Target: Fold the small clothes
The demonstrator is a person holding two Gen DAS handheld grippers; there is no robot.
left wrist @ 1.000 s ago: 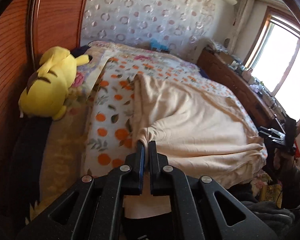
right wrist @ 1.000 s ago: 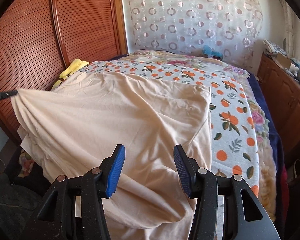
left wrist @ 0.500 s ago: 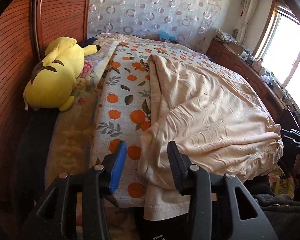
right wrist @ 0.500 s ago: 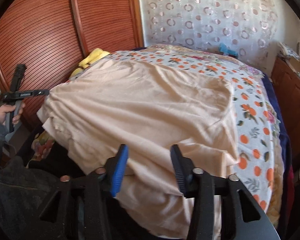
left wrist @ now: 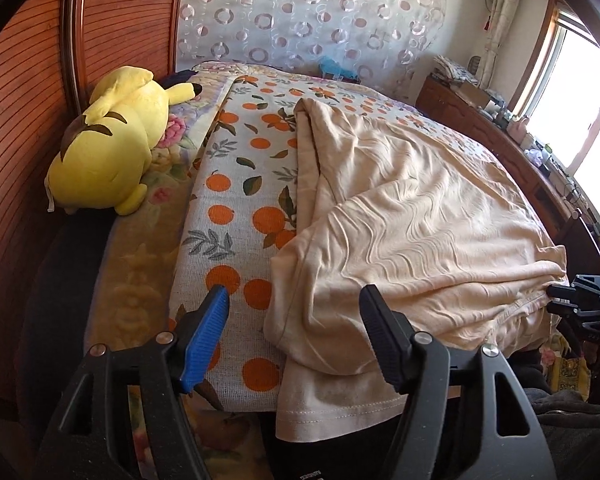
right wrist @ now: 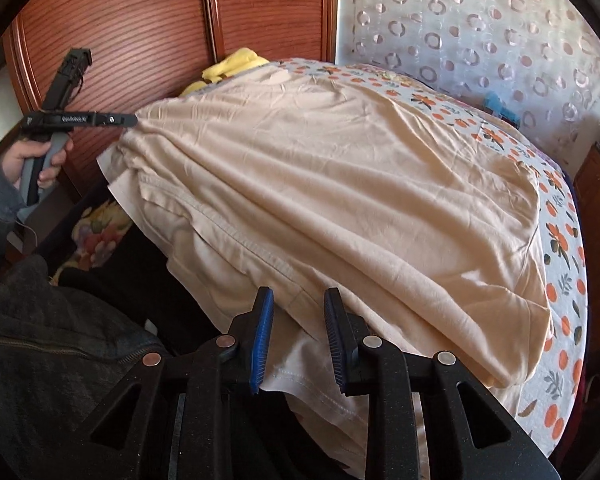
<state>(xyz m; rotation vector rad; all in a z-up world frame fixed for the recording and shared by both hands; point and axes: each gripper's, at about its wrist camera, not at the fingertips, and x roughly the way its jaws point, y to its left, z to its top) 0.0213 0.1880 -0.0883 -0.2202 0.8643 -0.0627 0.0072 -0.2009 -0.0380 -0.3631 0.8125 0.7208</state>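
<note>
Your left gripper (left wrist: 294, 334) gapes empty and your right gripper (right wrist: 298, 340) straddles the shirt (left wrist: 412, 232) hem unclamped; overhanging fabric may slide off the bed (left wrist: 228, 216).

We see the left gripper (left wrist: 296, 336) at the bottom of the frame, its two fingers spread wide and holding nothing; between and beyond them lies a cream garment (left wrist: 412, 232), rumpled and folded over itself, its stitched hem hanging off the near edge of the bed; under it spreads an orange-print bedspread (left wrist: 236, 184); a yellow plush toy (left wrist: 108, 140) rests at the left against the ribbed wooden panel (left wrist: 16, 92); at the right edge the right gripper (left wrist: 576, 300) touches the garment's corner.
</note>
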